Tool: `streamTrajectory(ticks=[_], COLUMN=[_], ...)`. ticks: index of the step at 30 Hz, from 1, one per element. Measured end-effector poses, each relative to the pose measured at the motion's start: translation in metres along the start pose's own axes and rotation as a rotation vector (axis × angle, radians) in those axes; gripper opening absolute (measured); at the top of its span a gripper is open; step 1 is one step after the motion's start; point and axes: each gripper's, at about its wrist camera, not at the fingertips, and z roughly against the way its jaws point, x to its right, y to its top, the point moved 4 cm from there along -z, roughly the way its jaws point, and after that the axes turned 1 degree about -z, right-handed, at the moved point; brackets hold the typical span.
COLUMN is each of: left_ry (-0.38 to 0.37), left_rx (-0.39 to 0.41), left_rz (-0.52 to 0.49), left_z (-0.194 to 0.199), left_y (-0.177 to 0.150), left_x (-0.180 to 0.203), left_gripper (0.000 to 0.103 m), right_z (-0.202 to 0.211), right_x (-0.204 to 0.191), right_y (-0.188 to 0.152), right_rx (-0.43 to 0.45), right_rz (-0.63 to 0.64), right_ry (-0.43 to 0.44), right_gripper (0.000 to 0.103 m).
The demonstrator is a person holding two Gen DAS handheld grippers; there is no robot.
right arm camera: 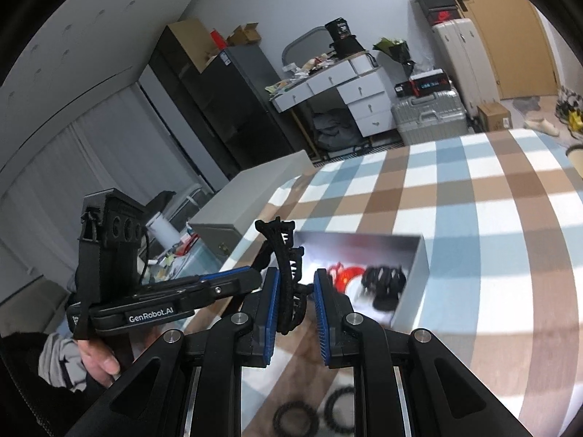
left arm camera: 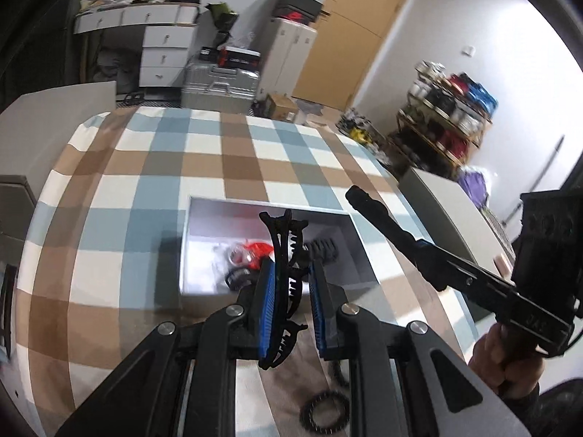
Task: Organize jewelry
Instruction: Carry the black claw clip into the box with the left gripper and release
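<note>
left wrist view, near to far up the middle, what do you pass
black coil ring → hair claw → white box → silver suitcase → white drawers

both grippers [left arm camera: 288, 298] [right arm camera: 297, 304] are matte black linkages with round silver screws behind the fingers [right arm camera: 271, 313], which carry ribbed blue pads. white "genrobot.ai" lettering marks one handle [right arm camera: 151, 318]. a hand [right arm camera: 100, 360] wears a dark sleeve.
</note>
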Motion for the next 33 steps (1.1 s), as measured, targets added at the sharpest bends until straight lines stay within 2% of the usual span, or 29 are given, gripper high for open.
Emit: streamTrajectory(ticks=[12, 17, 24, 33], left_ry=[-0.007, -0.042, -0.053, -0.045], left_rx=[0.071, 0.059, 0.037, 0.026], left_rz=[0.137, 0.177, 0.274, 0.265], left_z=[-0.014, -0.018, -0.025, -0.030], left_y=[0.014, 0.014, 0.006, 0.008], left_x=[-0.017, -0.025, -0.039, -0.036], left_gripper=[0.013, 0.013, 0.013, 0.013], right_z=[-0.042, -0.060, -0.067, -0.083], right_x=[0.011, 0.021, 0.017, 0.021], right_y=[0.024, 0.015, 0.009, 0.006], right_rx=[-0.034, -0.104, -0.132, -0.173], right_rz=[0.080, 0.083, 0.167, 0.177], right_ry=[0.020, 0.006, -0.034, -0.065], right_gripper=[0.018, 0.018, 0.018, 0.018])
